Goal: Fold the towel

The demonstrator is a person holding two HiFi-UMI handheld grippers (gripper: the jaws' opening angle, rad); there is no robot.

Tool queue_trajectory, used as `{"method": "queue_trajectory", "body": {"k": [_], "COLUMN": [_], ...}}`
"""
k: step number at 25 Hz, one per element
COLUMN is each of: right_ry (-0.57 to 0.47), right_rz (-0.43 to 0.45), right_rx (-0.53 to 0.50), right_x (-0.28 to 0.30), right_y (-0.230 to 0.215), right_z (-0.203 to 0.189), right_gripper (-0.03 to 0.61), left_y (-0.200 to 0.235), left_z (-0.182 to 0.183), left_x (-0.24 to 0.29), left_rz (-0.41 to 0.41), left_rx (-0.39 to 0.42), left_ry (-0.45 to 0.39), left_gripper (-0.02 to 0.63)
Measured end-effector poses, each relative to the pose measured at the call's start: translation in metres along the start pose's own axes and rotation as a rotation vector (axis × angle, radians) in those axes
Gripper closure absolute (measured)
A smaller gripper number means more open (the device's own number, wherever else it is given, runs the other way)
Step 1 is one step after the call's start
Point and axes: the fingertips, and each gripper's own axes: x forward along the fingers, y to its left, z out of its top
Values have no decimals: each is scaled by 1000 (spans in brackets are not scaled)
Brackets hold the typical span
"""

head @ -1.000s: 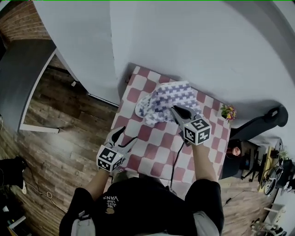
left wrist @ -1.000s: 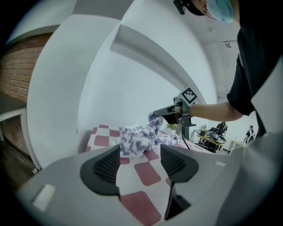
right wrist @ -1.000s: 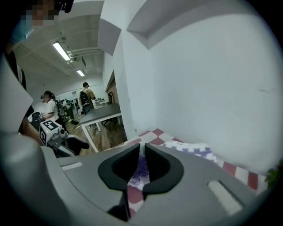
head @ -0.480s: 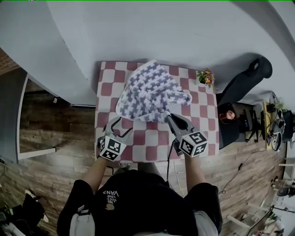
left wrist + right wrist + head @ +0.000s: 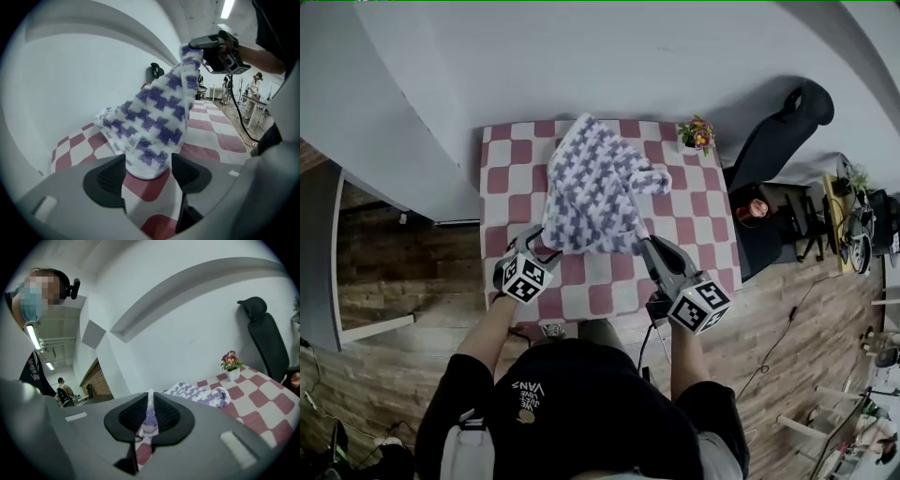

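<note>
A purple-and-white houndstooth towel lies partly spread on the red-and-white checked table. My right gripper is shut on the towel's near right corner and holds it lifted off the table. In the right gripper view a thin fold of towel is pinched between the pads. My left gripper is at the towel's near left corner, open. In the left gripper view that corner hangs between the spread jaws, and the towel rises to the right gripper.
A small flower pot stands at the table's far right corner. A black chair is just beyond the table's right side. A white wall runs behind the table. A cable hangs from the right gripper. Wooden floor lies to the left.
The right gripper drew the towel's corner back toward the near edge, stretching the towel out. The left gripper moved forward and down to the near left corner, which now lies between its jaws.
</note>
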Motion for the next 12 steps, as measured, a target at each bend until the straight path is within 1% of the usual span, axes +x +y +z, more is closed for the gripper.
{"method": "queue_trajectory", "body": {"k": [3, 4, 5, 6, 8, 9, 12], "right_ry": [-13, -16, -16, -15, -5, 8, 72], "right_rz": [-12, -14, -18, -23, -39, -48, -65], "right_rx": [13, 16, 16, 15, 8, 0, -30], "right_x": [-13, -17, -20, -24, -31, -35, -46], "right_y": [0, 1, 1, 0, -4, -6, -9], "right_z": [-1, -1, -2, -3, -8, -12, -30], "right_gripper": [538, 538, 538, 538, 538, 538, 538], "left_y": [-11, -17, -23, -30, -37, -38, -38], "left_z": [-3, -3, -2, -2, -3, -4, -7], "left_x": [9, 10, 11, 11, 9, 6, -14], "left_rz": [-70, -97, -126, -148, -154, -152, -165], "left_rx": [39, 54, 72, 94, 137, 143, 115], "left_ry": [35, 43, 52, 62, 92, 107, 125], "left_gripper": [330, 355, 407, 474, 581, 584, 589]}}
